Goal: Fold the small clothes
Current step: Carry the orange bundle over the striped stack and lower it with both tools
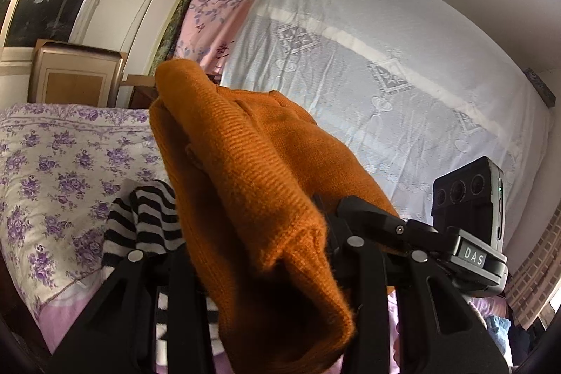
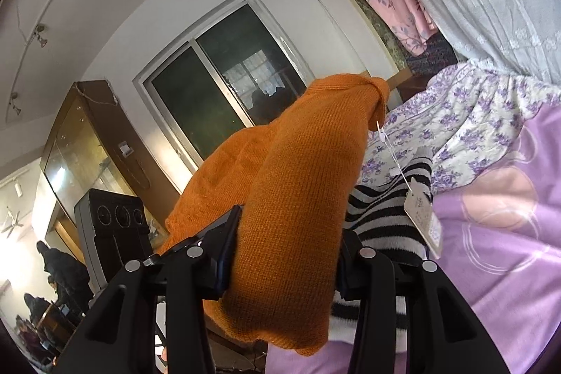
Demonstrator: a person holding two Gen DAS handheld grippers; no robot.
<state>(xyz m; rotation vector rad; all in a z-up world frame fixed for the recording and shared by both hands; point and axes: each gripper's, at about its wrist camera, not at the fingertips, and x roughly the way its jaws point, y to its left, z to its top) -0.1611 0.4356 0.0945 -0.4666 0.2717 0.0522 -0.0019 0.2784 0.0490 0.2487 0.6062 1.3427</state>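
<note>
Orange knit fills both my views: the left gripper is clamped on a thick bunch of the orange sweater, and the right gripper is clamped on another bunch of the same garment, jaws partly closed around the wad in each case. The sweater hangs in the air between the two claws, above the bed, its far end peaking up and away from my fingers.

Directly beneath the sweater lies a black-and-white striped garment, resting on the lilac sheet. A paper tag dangles on a thin string from the sweater's far end and hangs just over the stripes. Beyond the striped piece, further from the sweater, spreads the floral quilt; behind that stand pink and white draped cloths.

I judge the fold is barely begun: the knit is bunched, not flat. The risks I see from here: each claw holds a loose wad instead of a clean edge, so a layer could slip out and the sweater sag lopsided. Lowering it now would drop it onto the striped garment and tangle the two. The tag string could snag on the stripes or on a finger. The two grippers sit close, so pulling apart unevenly would twist the knit.
</note>
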